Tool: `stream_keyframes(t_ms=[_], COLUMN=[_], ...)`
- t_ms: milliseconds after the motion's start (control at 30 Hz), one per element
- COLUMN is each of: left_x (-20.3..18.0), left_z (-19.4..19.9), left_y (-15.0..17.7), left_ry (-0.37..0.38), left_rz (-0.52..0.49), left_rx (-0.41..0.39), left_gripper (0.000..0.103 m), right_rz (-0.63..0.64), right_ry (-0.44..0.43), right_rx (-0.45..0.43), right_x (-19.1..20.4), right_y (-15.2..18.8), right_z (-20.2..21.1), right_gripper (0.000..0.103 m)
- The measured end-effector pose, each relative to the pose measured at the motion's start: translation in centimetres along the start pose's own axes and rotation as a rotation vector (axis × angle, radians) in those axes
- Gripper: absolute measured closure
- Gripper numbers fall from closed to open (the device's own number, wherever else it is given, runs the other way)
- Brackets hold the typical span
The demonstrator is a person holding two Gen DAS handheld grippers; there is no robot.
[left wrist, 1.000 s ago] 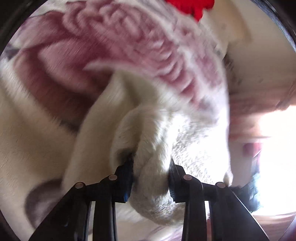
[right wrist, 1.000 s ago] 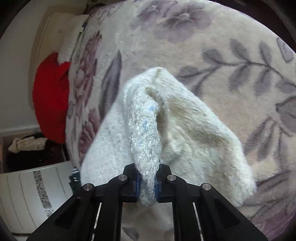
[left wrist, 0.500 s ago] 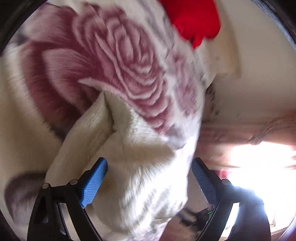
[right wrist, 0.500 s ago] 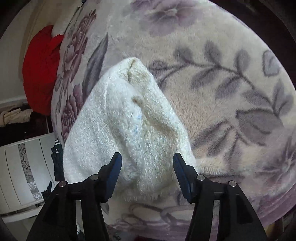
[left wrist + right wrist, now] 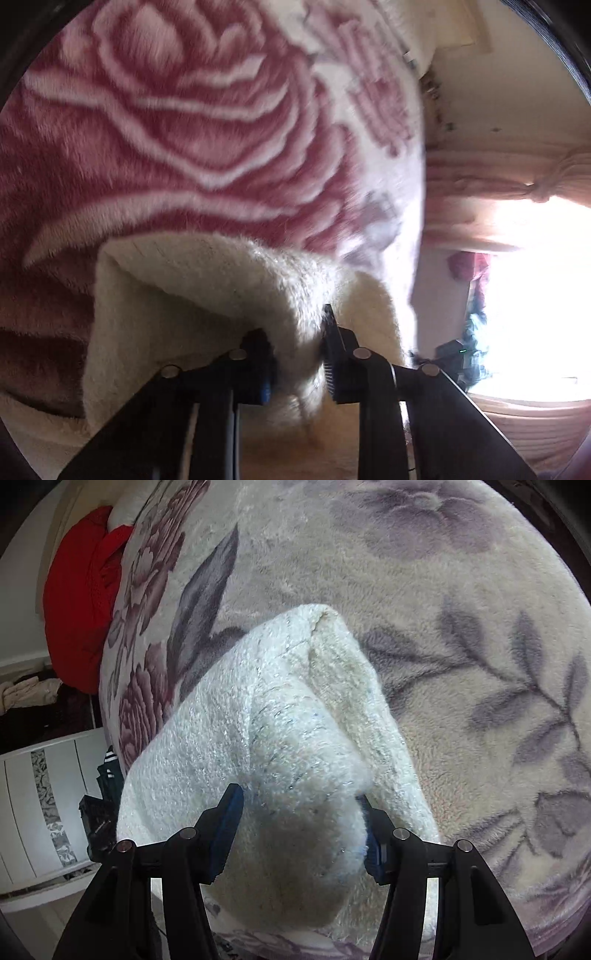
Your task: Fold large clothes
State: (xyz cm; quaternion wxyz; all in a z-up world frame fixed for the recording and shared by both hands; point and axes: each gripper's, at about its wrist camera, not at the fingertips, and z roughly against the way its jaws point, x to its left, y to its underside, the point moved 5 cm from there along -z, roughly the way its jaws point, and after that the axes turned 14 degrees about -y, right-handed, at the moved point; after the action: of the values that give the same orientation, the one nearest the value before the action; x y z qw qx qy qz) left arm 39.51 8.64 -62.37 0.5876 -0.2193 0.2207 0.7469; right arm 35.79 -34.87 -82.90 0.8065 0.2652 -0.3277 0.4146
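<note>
- In the left wrist view, the floral blanket [image 5: 184, 129] fills the left and upper field with a big pink rose pattern; it covers the bed.
- Low in that view, the white fluffy garment [image 5: 207, 295] lies on the blanket, one edge folded over and gathered into a thick bunch.
- The left gripper [image 5: 297, 354] has its jaws narrow and clamped on that bunch, with fabric bulging out between and below them.
- At the right of that view hangs a pink curtain [image 5: 491, 177], and a very bright window [image 5: 532, 295] washes out the detail beside it.
- In the right wrist view, a red cloth [image 5: 77, 602] lies at the far left by the blanket's edge, with white panelled furniture [image 5: 40, 801] below it.
- The garment [image 5: 280, 738] rises in a cone on the blanket [image 5: 461, 646], which here shows grey leaves.
- The right gripper [image 5: 301, 834] has its jaws set wide on either side of a thick fold of the garment; the pads [image 5: 229, 827] touch the fabric, but I cannot tell whether they grip it.
</note>
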Motion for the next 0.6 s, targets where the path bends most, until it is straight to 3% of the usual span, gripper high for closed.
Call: stream_keyframes(t_ms=[33, 67, 100, 167, 233, 300, 367, 433, 467, 533, 600], left_x=[-0.1, -0.1, 0.1, 0.7, 3.4, 4.5, 3.9, 2.7, 2.0, 1.2, 0.7], left_z=[0.3, 0.4, 0.4, -1.3, -4.0, -5.3, -4.6, -2.4, -0.8, 1.7, 4.5], left_y=[-0.3, -0.5, -1.0, -2.8, -4.0, -4.5, -4.2, -3.1, -2.2, -0.8, 0.9], left_ry=[-0.002, -0.007, -0.009, -0.023, 0.037, 0.093, 0.099, 0.084, 0.069, 0.073, 0.142], left_rz=[-0.007, -0.009, -0.018, 0.024, 0.158, 0.24, 0.227, 0.167, 0.141, 0.121, 0.142], left_rx=[-0.006, -0.004, 0.0, 0.012, 0.071, 0.096, 0.101, 0.072, 0.036, -0.051, -0.136], left_gripper=[0.086, 0.086, 0.087, 0.087, 0.087, 0.087, 0.085, 0.079, 0.066, 0.014, 0.009], right_rz=[0.018, 0.038, 0.04, 0.034, 0.037, 0.005, 0.01, 0.029, 0.032, 0.032, 0.037], right_ry=[0.004, 0.007, -0.006, -0.023, 0.049, 0.129, 0.178, 0.15, 0.139, 0.116, 0.12], right_rx=[-0.005, -0.015, -0.02, -0.056, -0.066, -0.023, 0.026, 0.032, 0.027, 0.03, 0.022], right_x=[0.5, 0.9, 1.2, 1.5, 0.5, -1.5, -2.4, -1.6, -1.2, -0.4, 0.1], right_y=[0.0, -0.1, 0.0, 0.2, 0.5, 1.1, 1.6, 1.7, 1.8, 2.0, 2.2], right_z=[-0.2, -0.4, -0.5, -0.1, 0.1, -0.8, -1.5, -1.4, -0.8, -0.1, 0.6], right_gripper=[0.052, 0.081, 0.088, 0.09, 0.09, 0.091, 0.091, 0.09, 0.088, 0.085, 0.064])
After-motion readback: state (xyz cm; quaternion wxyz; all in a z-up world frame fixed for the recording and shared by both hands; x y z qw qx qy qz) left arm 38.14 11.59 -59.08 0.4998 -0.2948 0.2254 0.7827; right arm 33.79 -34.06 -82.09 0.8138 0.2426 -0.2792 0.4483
